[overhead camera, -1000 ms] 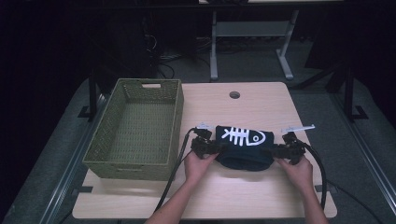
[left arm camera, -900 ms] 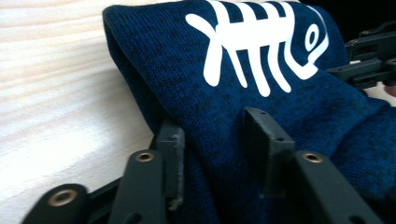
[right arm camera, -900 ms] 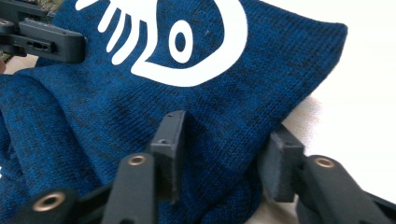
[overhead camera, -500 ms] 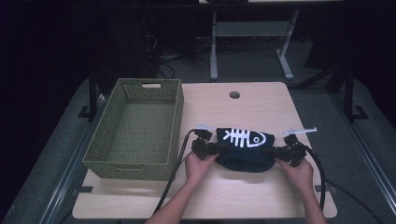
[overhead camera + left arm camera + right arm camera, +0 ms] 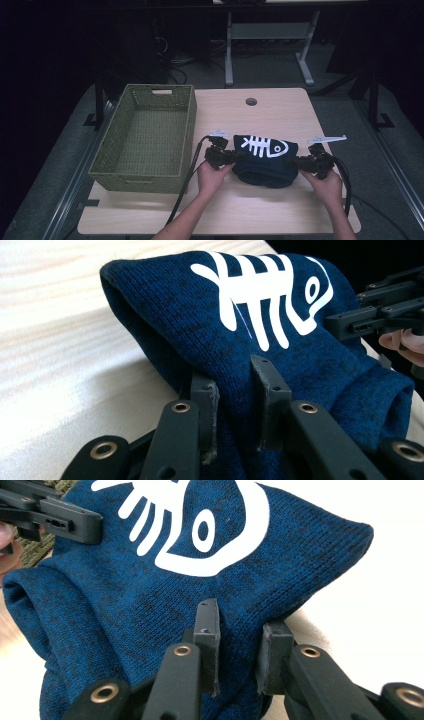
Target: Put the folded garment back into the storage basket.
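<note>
Left gripper (image 5: 235, 390) pinches the blue garment's (image 5: 265, 160) left edge; right gripper (image 5: 240, 632) pinches its right edge.

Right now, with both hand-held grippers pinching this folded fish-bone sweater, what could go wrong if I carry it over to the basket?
The left hand-held gripper and the right hand-held gripper each pinch only a small fold near the edge of the blue sweater, so the knit could slip out during a lift. The loose folded layers may sag open between the grips. The woven basket has a raised rim; a low carry might snag the cloth on it.
</note>
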{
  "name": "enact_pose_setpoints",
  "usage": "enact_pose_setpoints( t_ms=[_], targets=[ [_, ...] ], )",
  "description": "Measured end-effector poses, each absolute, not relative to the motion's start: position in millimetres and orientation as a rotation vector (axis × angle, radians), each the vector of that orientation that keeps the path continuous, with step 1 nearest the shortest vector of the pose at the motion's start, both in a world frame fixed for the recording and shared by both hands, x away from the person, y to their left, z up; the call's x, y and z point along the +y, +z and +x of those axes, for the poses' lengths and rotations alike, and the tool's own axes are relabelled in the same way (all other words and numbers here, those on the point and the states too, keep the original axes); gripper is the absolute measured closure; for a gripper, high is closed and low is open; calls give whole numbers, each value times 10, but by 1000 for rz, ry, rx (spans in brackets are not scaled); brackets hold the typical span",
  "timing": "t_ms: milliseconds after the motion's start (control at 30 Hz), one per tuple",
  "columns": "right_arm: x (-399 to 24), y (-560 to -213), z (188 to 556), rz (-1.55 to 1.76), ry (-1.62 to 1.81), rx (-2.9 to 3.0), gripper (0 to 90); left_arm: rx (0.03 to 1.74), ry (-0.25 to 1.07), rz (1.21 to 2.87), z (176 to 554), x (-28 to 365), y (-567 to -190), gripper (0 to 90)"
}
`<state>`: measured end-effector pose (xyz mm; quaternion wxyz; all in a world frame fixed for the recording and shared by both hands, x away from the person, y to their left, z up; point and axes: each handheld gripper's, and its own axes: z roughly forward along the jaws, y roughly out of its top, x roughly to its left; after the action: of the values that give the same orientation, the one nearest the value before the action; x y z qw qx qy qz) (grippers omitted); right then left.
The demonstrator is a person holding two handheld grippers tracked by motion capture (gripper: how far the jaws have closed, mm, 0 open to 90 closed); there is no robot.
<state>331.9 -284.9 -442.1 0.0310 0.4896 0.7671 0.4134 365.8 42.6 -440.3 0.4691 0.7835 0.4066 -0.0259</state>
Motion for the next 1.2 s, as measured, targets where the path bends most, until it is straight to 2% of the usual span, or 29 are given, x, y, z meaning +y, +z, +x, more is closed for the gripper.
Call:
enact_pose_setpoints(
  t_ms=[1200],
  targets=[
    [-2849, -3870, 3063, 1445, 1384, 2293, 747, 885, -5, 1928, 3427, 503, -3808, 741]
  ],
)
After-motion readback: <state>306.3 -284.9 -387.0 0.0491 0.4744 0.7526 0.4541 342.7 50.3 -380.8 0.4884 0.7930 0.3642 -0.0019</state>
